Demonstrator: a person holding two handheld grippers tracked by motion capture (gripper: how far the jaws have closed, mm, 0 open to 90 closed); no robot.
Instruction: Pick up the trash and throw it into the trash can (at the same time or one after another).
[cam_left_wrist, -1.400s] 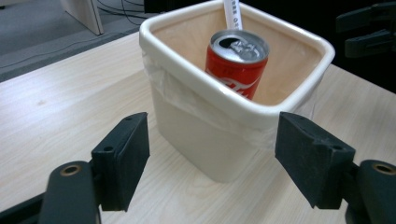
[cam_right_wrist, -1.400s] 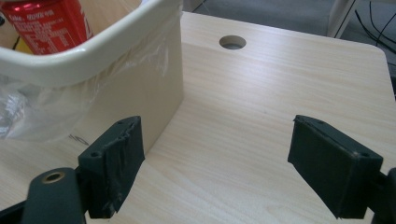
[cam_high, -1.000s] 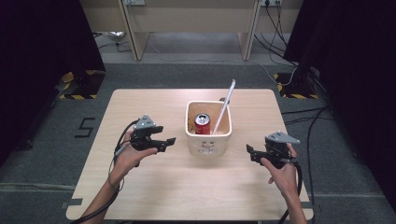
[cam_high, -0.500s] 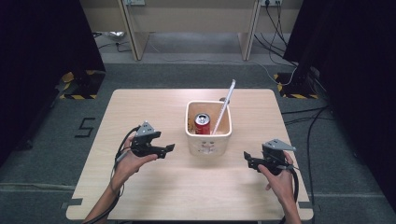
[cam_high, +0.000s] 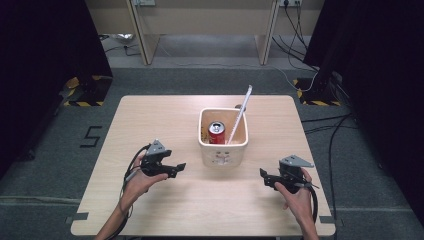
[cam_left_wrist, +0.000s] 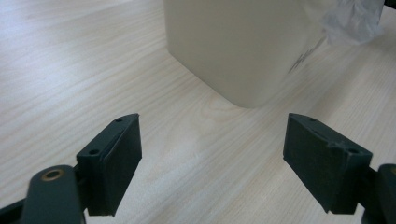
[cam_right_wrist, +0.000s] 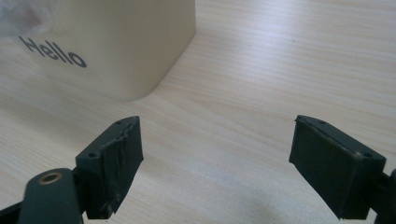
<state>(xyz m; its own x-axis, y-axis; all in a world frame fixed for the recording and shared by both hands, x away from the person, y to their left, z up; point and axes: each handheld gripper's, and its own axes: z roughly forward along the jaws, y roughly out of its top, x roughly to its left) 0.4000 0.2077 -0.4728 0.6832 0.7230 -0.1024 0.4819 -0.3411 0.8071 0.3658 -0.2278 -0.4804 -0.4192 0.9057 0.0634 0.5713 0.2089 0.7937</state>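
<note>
Hands sit low over the pale wooden table (cam_high: 150, 120), one either side of the cream square plastic tub (cam_high: 223, 150). The black two-jaw left gripper (cam_high: 181, 166) points right toward the tub with jaws spread wide and nothing between them; they've just been opening a bit further. The black right gripper (cam_high: 263, 174) points left at it, jaws apart and empty too. Tub stands between both, near but not touching. Inside it: a red drink can (cam_high: 217, 132) and a long white stick (cam_high: 241, 113) leaning out over the rim.
</note>
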